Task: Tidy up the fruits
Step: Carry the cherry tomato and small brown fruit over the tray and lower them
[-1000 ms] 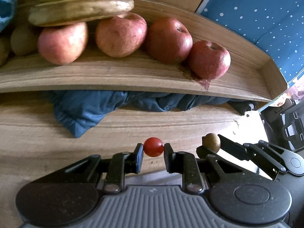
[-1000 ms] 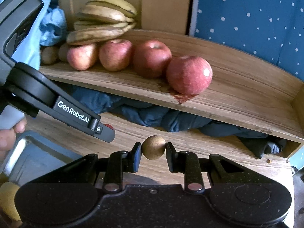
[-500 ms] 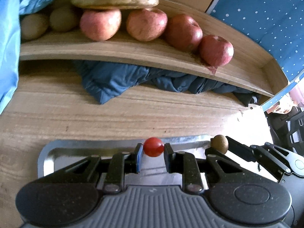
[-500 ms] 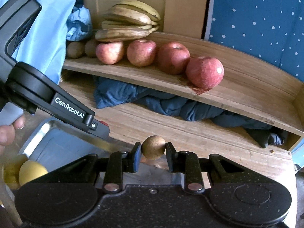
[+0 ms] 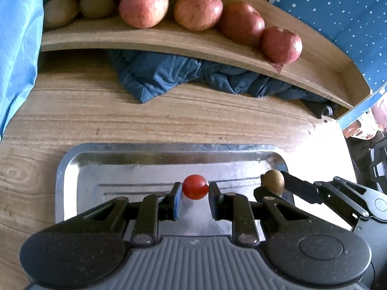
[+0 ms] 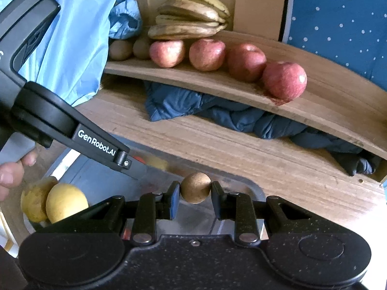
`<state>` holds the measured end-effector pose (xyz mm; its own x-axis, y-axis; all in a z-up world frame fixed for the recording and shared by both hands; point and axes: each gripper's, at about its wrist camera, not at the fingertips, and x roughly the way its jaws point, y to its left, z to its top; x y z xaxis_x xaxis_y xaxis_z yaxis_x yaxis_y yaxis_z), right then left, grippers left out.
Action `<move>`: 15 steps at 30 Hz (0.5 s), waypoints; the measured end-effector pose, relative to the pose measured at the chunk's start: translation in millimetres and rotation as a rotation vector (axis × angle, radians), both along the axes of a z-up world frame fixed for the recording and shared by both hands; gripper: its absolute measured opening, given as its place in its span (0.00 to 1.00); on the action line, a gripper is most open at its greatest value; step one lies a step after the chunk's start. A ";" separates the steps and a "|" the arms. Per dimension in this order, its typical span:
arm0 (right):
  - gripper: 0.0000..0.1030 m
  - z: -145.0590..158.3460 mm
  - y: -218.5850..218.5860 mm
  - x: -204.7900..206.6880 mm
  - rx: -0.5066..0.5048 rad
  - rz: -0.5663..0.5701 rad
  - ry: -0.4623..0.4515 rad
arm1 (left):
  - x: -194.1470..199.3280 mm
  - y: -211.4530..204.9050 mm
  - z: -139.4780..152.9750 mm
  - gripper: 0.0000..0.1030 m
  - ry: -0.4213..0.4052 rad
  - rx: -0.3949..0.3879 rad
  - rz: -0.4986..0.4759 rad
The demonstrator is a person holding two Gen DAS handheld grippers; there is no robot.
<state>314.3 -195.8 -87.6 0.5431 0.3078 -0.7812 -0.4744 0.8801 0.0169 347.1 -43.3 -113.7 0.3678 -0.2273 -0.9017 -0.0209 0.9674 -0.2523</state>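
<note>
Left fingers gripping a small round red cherry tomato, clenched on both sides. Right fingers gripping a small round brown fruit, perhaps a longan, likewise clenched. Both fruits hanging above the shallow rectangular metal tray, the tomato over the middle of the tray, the brown fruit over the tray's right end, as shown in the left wrist view. Right gripper lying just beside the left gripper.

Further out: two round yellow fruits sitting at the tray's left end, beside a hand holding the left tool. Tray resting on the wooden desk.

Beyond the desk edge: four red apples lining the curved wooden shelf in a row, a bunch of browning bananas and two brown kiwifruits occupying the shelf's left end. Crumpled dark blue cloth filling the space under the shelf.

Progress judgement: larger fruits appearing already sorted onto the shelf; two small fruits in transit, not yet set down; yellow fruits awaiting handling. Destination for the small fruits not determinable. Task seemingly in its later part.
</note>
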 end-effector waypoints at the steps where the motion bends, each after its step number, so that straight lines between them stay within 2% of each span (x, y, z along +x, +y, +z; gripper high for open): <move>1: 0.29 -1.0 1.0 -1.3 0.001 0.001 0.004 | -0.9 0.3 -0.3 0.25 0.003 0.002 0.000; 15: 0.29 -12.2 10.6 -7.5 0.002 0.013 0.051 | -2.1 3.1 -6.4 0.25 0.043 0.028 -0.022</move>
<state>306.8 -185.1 -99.8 0.4985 0.3162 -0.8072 -0.4842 0.8739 0.0434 345.0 -40.2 -120.1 0.3235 -0.2090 -0.9229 -0.0100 0.9745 -0.2242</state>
